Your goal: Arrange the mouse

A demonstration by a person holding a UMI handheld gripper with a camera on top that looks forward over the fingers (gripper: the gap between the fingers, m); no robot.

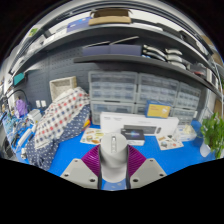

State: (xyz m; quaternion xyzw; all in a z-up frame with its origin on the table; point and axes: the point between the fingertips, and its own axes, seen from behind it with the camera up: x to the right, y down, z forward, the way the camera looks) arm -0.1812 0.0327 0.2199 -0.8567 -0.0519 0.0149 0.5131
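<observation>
Gripper (113,160) fingers clamp a white mouse (113,152) between the purple pads (93,158), above a blue table (70,152). White box (138,125) sits just beyond.

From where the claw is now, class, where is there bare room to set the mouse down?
Bare blue mat lies left of the claw, which grips the mouse, up to the checked cloth. Ahead, the white box and packets crowd it.
</observation>
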